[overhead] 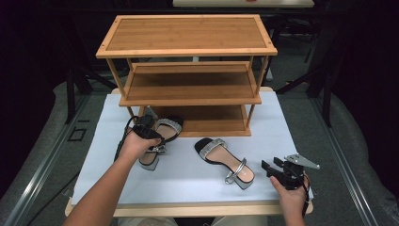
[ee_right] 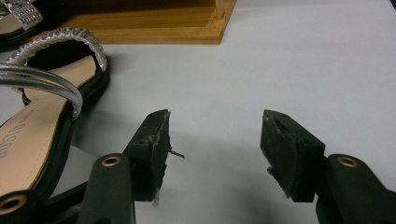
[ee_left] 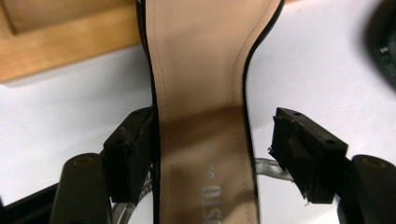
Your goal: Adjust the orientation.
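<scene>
A three-tier wooden shoe rack [overhead: 188,70] with bamboo-coloured shelves stands at the far side of a white table top [overhead: 188,174], and two black heeled sandals with silver sparkly straps lie in front of it. The left sandal [overhead: 162,136] sits at the rack's lower left corner, its toe strap just over the edge of the bottom shelf and its block heel toward the person. The person's left hand [overhead: 134,143] holds the left gripper [ee_left: 212,154] down over this sandal; in the left gripper view the beige insole [ee_left: 201,93] runs up between the two black jaws, the left jaw close against the sandal's black edge and the right jaw standing a little apart from the other side, so the jaws straddle the sandal but are not closed on it. The right sandal [overhead: 226,162] lies near the middle of the table, toe toward the rack, heel and thin silver ankle strap nearer the person. The right hand [overhead: 291,197] holds the right gripper [ee_right: 215,149] near the table's front right corner, just beside that sandal's heel; in the right gripper view its jaws are spread wide over bare white surface with nothing between them, and the right sandal lies off to their left.
</scene>
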`<state>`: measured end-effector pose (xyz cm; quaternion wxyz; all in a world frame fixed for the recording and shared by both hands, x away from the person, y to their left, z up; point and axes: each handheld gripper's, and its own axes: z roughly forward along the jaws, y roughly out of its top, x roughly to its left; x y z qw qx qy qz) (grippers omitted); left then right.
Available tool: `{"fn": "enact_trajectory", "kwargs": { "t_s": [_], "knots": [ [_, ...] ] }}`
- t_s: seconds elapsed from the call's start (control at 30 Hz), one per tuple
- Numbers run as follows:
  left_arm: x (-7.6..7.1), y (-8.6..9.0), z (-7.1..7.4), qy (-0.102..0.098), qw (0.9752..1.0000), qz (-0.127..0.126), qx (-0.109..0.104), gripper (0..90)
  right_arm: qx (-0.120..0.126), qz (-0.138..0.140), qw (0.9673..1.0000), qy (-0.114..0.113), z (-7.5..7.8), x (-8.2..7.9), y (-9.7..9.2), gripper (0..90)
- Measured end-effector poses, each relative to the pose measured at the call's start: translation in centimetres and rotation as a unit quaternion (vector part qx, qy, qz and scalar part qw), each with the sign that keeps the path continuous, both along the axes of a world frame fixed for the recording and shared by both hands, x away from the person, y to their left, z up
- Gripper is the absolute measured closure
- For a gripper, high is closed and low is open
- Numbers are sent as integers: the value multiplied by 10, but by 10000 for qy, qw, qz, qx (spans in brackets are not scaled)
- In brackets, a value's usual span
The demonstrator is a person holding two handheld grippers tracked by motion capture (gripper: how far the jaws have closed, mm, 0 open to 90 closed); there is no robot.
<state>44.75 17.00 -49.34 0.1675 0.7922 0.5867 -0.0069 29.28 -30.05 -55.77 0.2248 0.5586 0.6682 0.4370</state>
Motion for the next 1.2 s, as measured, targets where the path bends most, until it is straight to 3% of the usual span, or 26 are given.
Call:
{"fn": "enact_trajectory", "kwargs": {
  "t_s": [0.07,0.13,0.23,0.4,0.7,0.73,0.83,1.03,1.17,1.2],
  "knots": [
    [-1,2,6,-39,10000,-53,-48,307,-29,10,10000,29,0,0,0,419],
    [-5,7,17,-203,9996,-106,-178,308,-30,-14,10000,36,0,0,0,419],
    [-9,11,26,-287,9991,-274,-153,311,-3,-13,10000,-2,0,0,0,419],
    [-27,25,48,-598,9966,-451,-351,333,22,-40,10000,-44,0,0,-1,419],
    [-56,47,57,-776,9928,-776,-474,354,24,-58,10000,-37,0,0,-1,419],
    [-64,54,58,-916,9908,-840,-536,356,28,-60,10000,-36,0,0,-1,419],
    [-71,62,57,-974,9891,-967,-537,363,35,-74,10000,-45,0,0,-1,419],
    [-89,79,41,-1014,9859,-1125,-713,373,46,-101,9999,-55,0,-1,-2,419],
    [-94,86,24,-1038,9845,-1191,-761,360,49,-92,9999,-58,0,-1,-1,419],
    [-95,86,14,-1030,9836,-1235,-819,360,44,-87,9999,-60,0,-1,-1,419]
  ]
}}
